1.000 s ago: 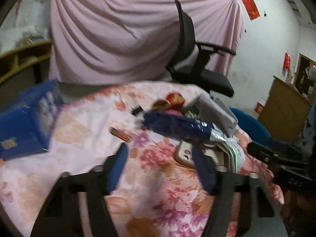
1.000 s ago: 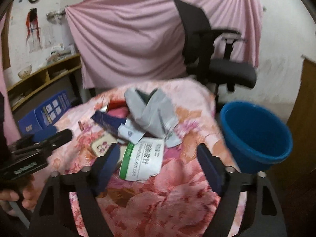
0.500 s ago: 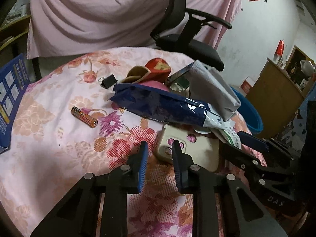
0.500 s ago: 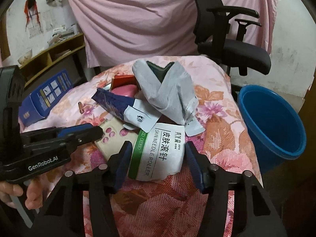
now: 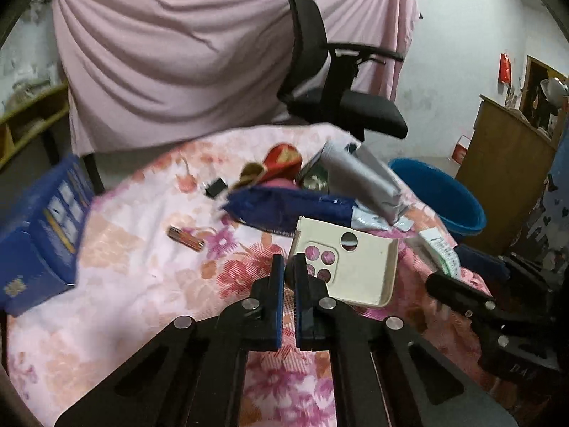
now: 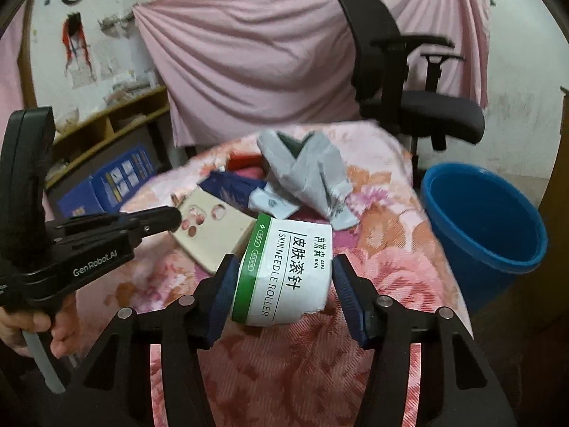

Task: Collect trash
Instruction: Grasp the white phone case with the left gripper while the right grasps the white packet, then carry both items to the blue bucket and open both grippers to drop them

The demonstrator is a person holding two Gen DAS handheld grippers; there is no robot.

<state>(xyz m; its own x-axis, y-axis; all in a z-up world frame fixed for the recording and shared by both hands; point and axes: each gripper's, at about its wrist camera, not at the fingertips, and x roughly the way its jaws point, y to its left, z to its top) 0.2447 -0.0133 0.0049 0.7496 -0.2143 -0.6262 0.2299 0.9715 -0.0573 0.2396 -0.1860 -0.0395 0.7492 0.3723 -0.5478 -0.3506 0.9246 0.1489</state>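
Hand-held gripper point(image 5: 288, 265) pinched on phone case point(image 5: 350, 267)

We read "SKIN NEEDLE ROLLER" on the white-and-green packet point(image 6: 284, 274), beside large Chinese characters and a small "ZEFA SION". Left of the packet, "GenRobot.AI" stands in white on the black left tongs point(image 6: 170, 219).

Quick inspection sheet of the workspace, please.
Surface: floral cloth, crowded.
Job's things: phone case, white packet, navy bag, grey bag; blue bucket alongside.
Clutter: battery, binder clip, blue box.
Grippers: left tool shut, seemingly on the phone case's corner; right tool jaws just closed on the white packet.
Cables: grey cable under the left hand.
Surroundings: office chair, pink drape.
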